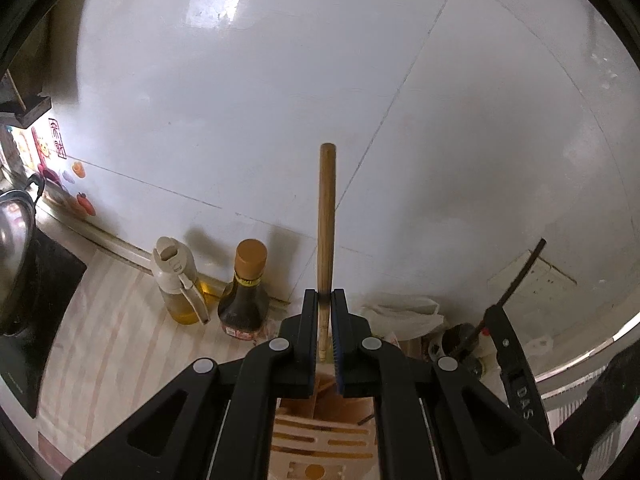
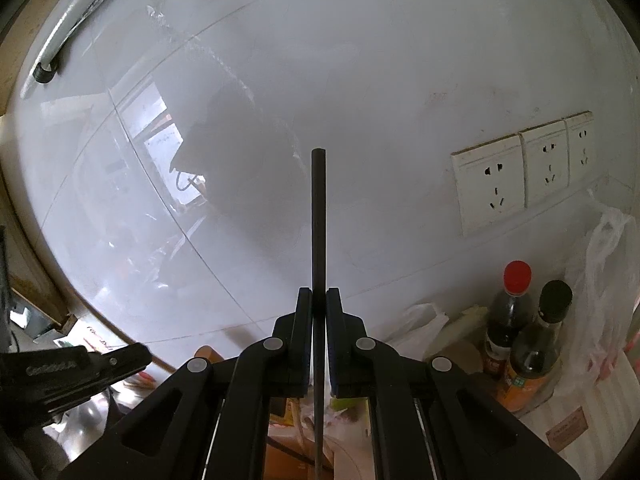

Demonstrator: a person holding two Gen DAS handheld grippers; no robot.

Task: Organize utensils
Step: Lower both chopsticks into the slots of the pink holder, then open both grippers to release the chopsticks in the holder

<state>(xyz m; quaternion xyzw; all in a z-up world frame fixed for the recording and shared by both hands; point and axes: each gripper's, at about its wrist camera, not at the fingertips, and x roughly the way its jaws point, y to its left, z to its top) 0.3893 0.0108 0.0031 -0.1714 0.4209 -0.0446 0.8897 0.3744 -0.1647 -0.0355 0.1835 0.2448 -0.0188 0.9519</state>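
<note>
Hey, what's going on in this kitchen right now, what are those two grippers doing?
A person is sorting utensils with two handheld grippers. The left gripper is shut on a light wooden stick, held upright above a wooden slotted holder on the counter. The right gripper is shut on a thin dark stick, also pointing up. Both are raised in front of the white tiled wall, near an oil jug and sauce bottle. Neither stick is stowed yet.

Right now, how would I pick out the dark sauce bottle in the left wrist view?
Find the white tiled wall where it meets the striped counter. Two bottles stand there, left of the wooden stick. The dark sauce bottle is the right one, brown-capped with dark contents; the oil bottle is pale-capped, yellow.
</note>
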